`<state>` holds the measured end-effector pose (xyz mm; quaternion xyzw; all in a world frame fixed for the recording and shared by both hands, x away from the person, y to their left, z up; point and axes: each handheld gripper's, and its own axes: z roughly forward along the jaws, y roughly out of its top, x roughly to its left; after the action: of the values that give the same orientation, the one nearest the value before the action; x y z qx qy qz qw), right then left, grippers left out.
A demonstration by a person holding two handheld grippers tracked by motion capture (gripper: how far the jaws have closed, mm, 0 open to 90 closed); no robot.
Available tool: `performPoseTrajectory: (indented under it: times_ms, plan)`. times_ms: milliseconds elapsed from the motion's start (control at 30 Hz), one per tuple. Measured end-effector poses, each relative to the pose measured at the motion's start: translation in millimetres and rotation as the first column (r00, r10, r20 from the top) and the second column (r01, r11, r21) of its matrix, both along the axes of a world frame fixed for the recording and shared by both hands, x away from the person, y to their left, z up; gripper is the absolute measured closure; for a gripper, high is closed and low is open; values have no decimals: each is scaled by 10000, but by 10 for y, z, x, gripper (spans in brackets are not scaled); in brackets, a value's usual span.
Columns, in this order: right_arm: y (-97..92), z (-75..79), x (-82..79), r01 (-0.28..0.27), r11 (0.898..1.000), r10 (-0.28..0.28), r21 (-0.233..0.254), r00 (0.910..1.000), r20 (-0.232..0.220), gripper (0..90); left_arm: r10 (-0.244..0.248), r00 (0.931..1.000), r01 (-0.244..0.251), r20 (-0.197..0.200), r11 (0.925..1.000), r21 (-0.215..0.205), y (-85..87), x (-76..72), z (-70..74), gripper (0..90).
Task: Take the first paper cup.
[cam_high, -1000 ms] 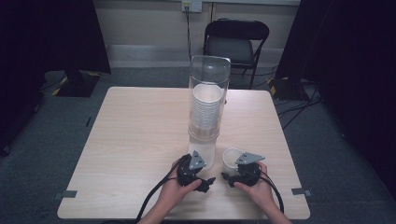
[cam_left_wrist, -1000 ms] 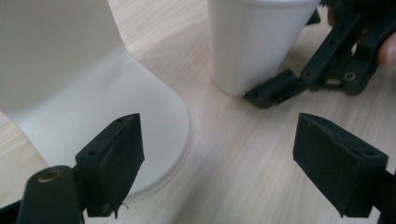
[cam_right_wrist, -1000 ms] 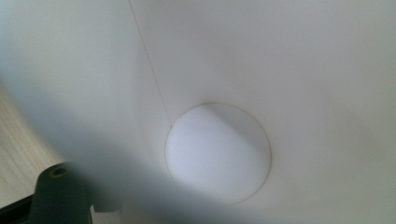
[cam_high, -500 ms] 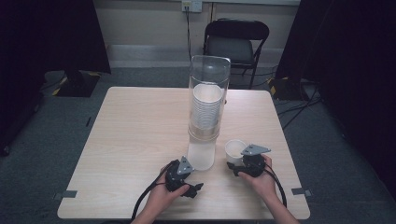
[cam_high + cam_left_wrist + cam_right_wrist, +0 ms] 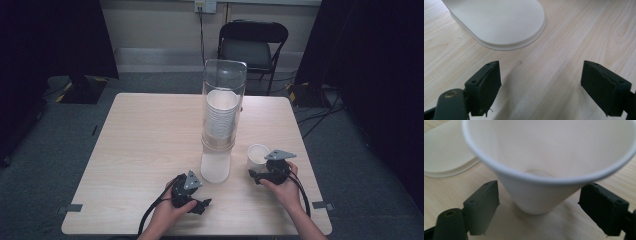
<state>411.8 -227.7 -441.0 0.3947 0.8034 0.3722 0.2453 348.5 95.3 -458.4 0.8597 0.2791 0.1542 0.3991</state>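
Observation:
A white paper cup [image 5: 258, 154] stands upright on the wooden table [image 5: 140, 130], right of the cup dispenser [image 5: 222, 120]. The dispenser is a clear tube with a stack of white cups on a white base [image 5: 215, 169]. My right gripper [image 5: 256, 172] is open, one jaw on each side of the cup's lower part. In the right gripper view the cup [image 5: 549, 157] rises between the jaws of the right gripper [image 5: 539, 205] with gaps either side. My left gripper [image 5: 202, 204] lies near the front edge, open and holding nothing. In its own view the left gripper [image 5: 540, 85] faces the dispenser base [image 5: 499, 22].
A black chair [image 5: 254, 47] stands behind the table's far edge. Cables trail from both grippers toward the near edge. Bare tabletop stretches left of the dispenser. The floor around is dark grey carpet.
The left gripper has drawn back from the dispenser base toward the near edge. The right gripper and the cup have shifted a little right and farther from the person.

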Motion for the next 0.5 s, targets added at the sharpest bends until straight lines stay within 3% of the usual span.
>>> performPoseTrajectory:
  times_ms: [100,133,233,333,433,500]
  plan:
    - [-7,10,-54,-163,9998,163,-137,9999,22,146,18,10000,-18,5,10000,-40,3,-6,-8,162]
    - [-11,16,-89,-175,9997,176,-196,9998,46,144,-86,10000,85,28,9996,282,20,4,2,162]
    - [-86,-11,-227,-286,9995,284,-110,9995,-142,142,1,10000,-1,33,10000,18,30,10,6,162]
    - [-130,-41,-294,-336,9992,330,-223,9991,-252,142,41,10000,-40,89,10000,-24,43,13,21,162]
    - [-176,-80,-389,-404,9992,402,-30,9978,-529,141,231,9997,-230,70,9997,-106,67,21,51,162]
    - [-164,-89,-435,-403,9990,391,-191,9974,-609,144,265,9996,-261,137,9993,-269,79,36,59,162]
